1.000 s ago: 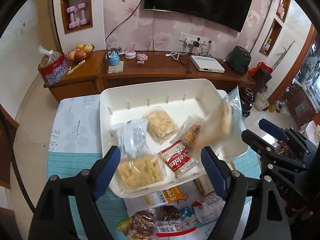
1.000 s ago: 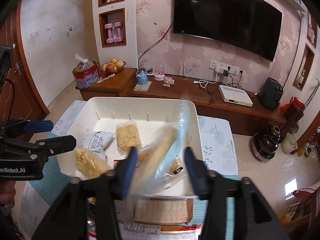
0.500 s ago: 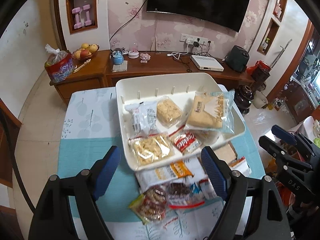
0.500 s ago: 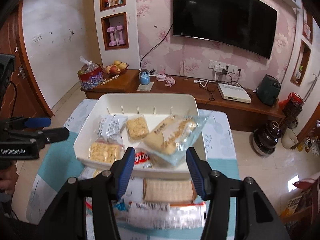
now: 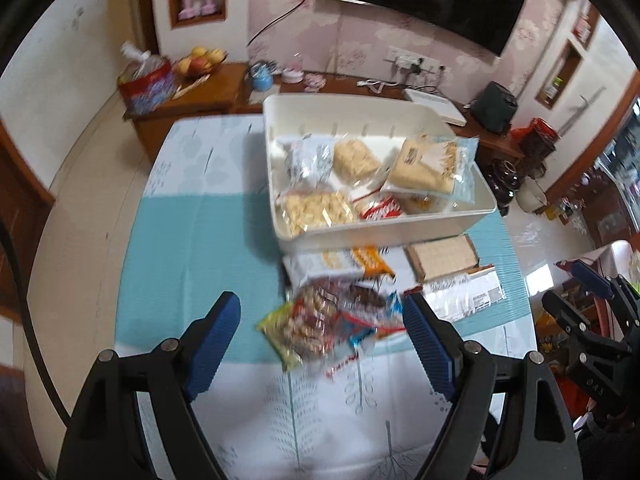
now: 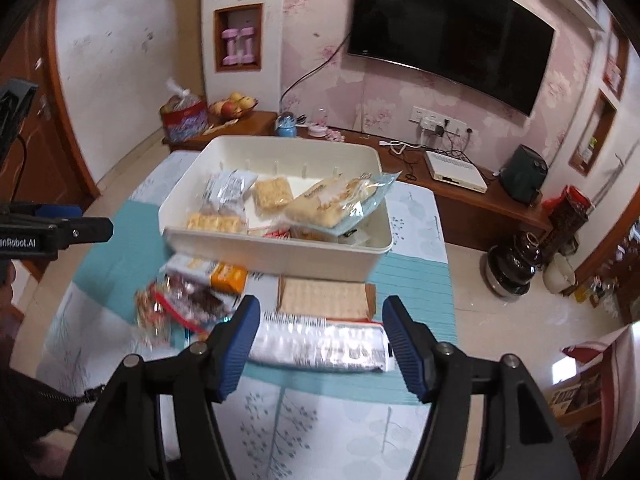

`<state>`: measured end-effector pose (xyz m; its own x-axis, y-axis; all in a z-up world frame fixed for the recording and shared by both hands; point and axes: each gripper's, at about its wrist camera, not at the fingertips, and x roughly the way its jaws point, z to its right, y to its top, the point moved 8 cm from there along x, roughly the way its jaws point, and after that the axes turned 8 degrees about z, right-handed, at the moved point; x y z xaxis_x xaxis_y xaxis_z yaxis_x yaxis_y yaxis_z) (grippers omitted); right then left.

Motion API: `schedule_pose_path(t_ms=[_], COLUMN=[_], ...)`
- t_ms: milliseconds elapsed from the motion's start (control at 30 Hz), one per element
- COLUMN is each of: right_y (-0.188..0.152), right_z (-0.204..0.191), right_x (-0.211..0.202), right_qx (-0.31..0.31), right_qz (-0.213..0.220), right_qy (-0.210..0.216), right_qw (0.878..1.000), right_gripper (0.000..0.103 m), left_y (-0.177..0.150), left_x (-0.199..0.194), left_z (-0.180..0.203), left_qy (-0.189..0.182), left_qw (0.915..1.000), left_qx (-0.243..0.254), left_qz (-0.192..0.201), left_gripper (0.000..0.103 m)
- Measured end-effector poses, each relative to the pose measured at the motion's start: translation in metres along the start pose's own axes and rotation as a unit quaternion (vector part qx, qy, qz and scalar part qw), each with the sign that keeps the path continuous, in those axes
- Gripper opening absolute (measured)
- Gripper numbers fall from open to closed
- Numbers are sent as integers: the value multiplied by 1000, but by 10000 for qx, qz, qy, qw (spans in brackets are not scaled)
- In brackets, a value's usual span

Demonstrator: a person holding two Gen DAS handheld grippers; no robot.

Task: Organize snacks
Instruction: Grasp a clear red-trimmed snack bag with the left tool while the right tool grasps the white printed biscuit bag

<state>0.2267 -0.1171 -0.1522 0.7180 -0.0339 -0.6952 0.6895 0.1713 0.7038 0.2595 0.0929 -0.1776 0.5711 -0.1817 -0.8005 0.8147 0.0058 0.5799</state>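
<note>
Crosswise, silver snack packet [image 6: 320, 346] lengthways left-right

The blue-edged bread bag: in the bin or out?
In. The bread bag rests atop other snacks inside the white bin, no jaws touching it.

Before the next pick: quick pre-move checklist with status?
1. Left hand-held gripper empty, jaws wide: ok.
2. Right hand-held gripper empty, jaws opening, nothing pressed: ok.
3. Silver packet lies framed between the right gripper's pads: ok.
4. White bin has room: not ok, the floor looks mostly covered.
5. Blue-edged bag fully inside the bin: not ok, its end rests on the rim.
6. Mixed pile separable: cannot tell, blurred.
</note>
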Motion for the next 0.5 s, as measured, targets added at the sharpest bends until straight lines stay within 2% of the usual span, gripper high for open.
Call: schedule_pose_path(t_ms=[67, 267, 433, 500], right_y=[-3, -14, -28, -36], right_z=[-5, -18, -21, -20], right_x=[-2, -1, 7, 13], right_qx=[-313, -1367, -2188, -2531], right_qz=[-7, 10, 22, 4], right_qy=[94, 530, 772, 870], right_qw=[9995, 9892, 9727, 9635], right_gripper=[65, 66, 79, 80], left_y=[-9, -37, -58, -68], left_x=[1, 7, 18, 24], left_z=[-2, -2, 7, 11], left_qy=[50, 208, 218, 190], left_qw=[9998, 9942, 9814, 9729], left_qx=[-174, -1032, -1898, -2290], left_qz=[-59, -194, -208, -244], left_gripper=[88, 88, 88, 88])
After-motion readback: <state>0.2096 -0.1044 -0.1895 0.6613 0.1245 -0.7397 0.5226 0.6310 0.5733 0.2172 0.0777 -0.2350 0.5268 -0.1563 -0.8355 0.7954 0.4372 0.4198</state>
